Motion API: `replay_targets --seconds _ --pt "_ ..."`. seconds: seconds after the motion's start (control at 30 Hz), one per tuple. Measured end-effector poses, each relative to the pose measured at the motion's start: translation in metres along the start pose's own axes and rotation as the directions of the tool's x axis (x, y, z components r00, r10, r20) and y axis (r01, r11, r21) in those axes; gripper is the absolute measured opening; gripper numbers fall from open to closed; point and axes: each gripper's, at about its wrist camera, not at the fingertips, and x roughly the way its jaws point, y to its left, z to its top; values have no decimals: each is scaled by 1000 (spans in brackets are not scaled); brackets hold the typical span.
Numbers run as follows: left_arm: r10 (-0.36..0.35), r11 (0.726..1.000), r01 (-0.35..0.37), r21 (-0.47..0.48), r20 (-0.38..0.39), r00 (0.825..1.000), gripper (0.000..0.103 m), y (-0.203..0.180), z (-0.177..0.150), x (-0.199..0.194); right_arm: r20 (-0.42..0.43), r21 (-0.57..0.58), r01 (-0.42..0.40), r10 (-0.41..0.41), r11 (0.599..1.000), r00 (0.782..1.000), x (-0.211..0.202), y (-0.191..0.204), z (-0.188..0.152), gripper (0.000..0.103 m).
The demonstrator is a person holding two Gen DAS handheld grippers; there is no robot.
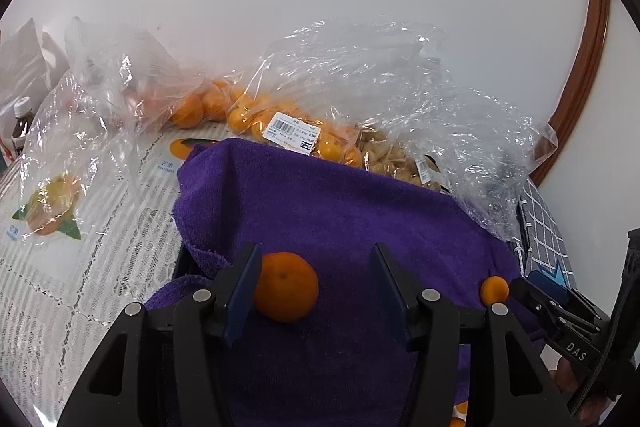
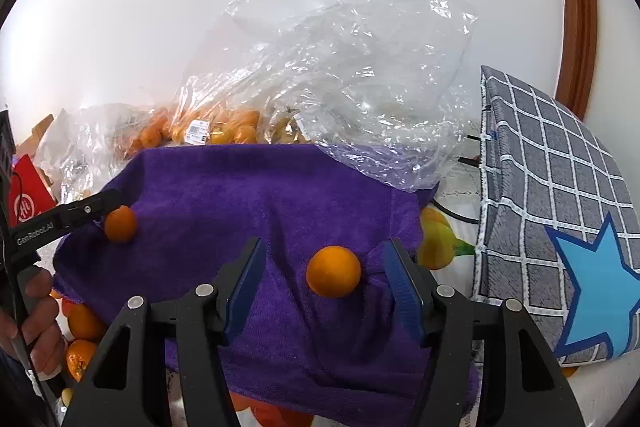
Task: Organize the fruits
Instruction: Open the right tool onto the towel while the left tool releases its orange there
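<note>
On the purple towel (image 1: pixel 344 211), two loose fruits. A mandarin (image 1: pixel 286 286), round, orange, stem dimple facing the camera, sits between the left tongs (image 1: pixel 316 287), touching or just beside the left pad; right pad stands clear, so jaws apart, not clamped. A smaller, smooth orange fruit (image 2: pixel 333 271) lies between the right tongs (image 2: pixel 324 283), neither pad touching it: jaws apart. Both tongs angle down at the towel. Behind the towel, clear plastic bags (image 1: pixel 280 115) with more orange fruit. Checked grey cushion (image 2: pixel 552 187) to the right.
</note>
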Motion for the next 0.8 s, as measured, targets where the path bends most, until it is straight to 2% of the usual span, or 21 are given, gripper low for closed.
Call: replay_targets --seconds 0.1,0.23,0.4,0.6,0.8 --pt "8 1000 -9 16 12 1000 54 -4 -1 -2 7 -2 10 -10 1000 1000 -4 0 2 61" --pt "25 998 -28 51 53 998 54 -10 -2 -7 31 3 -22 22 1000 999 -14 2 4 61" --pt "14 999 -17 40 73 997 54 -9 -1 -10 28 -2 -5 5 1000 1000 -14 3 4 61" --pt "29 999 -34 42 114 993 54 -9 0 -16 43 5 -32 32 999 999 -22 6 1 61" --pt "-12 999 8 31 118 993 54 -10 1 -22 49 12 -33 32 999 998 -33 5 -8 61"
